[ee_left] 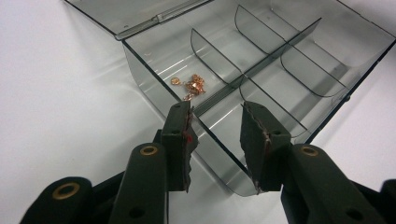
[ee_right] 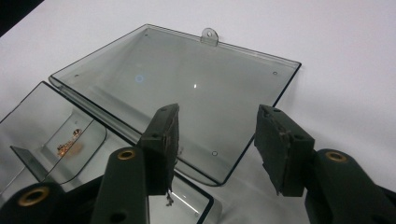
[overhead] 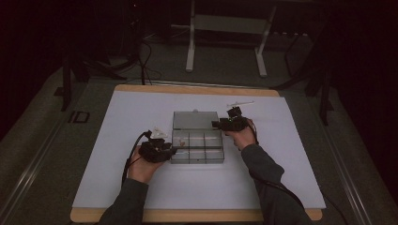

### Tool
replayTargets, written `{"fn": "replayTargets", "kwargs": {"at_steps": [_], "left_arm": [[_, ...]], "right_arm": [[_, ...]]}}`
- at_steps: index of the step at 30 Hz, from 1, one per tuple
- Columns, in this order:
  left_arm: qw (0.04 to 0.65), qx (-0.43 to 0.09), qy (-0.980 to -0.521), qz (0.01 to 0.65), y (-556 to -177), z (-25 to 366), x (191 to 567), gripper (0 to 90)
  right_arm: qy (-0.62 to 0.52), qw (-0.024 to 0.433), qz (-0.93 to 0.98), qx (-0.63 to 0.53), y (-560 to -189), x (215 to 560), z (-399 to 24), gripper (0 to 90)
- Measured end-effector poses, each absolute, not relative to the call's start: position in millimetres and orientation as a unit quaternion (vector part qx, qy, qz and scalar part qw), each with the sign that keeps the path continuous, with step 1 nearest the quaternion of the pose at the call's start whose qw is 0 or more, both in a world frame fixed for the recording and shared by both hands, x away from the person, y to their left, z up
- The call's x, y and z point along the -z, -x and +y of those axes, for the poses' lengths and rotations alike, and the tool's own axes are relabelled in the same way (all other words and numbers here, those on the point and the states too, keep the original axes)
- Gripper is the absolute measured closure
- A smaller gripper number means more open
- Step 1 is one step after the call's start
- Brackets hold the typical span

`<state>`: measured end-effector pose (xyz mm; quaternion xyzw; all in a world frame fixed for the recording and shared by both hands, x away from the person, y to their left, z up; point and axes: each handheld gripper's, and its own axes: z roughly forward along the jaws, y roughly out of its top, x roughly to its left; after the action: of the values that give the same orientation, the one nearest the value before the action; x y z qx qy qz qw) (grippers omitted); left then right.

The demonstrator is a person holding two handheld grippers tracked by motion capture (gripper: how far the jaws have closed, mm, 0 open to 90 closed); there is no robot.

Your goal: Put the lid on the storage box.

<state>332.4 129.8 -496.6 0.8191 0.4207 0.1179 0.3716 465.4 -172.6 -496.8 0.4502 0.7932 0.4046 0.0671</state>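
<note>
Left gripper (ee_left: 217, 135), jaws spread, straddles the organizer box's (ee_left: 154, 74) near wall. Right gripper (ee_right: 217, 144), jaws spread and empty, hovers above the lid (ee_right: 187, 93); swing it shut gently, keeping the gold chain (ee_left: 194, 85) settled.

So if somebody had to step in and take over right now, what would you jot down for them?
Left gripper: open, jaws astride the near corner wall of the clear box, not pressing it.
Right gripper: open, nothing between the jaws, over the edge of the lid.
Lid lies flat open on the white mat.
Gold chain sits in one corner compartment; the other compartments look empty.
Done: box opened, chain in.
Left, probably: close the lid.
</note>
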Motion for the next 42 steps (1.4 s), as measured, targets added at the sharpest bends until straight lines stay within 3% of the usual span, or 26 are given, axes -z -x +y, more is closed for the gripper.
{"fn": "replayTargets", "kwargs": {"at_steps": [42], "left_arm": [[0.356, -0.123, -0.827, 0.417, -333.9, 127.8, 500.1, 65.4]], "right_arm": [[-0.500, -0.023, 0.797, -0.338, -494.0, 501.2, -166.2, 39.8]]}}
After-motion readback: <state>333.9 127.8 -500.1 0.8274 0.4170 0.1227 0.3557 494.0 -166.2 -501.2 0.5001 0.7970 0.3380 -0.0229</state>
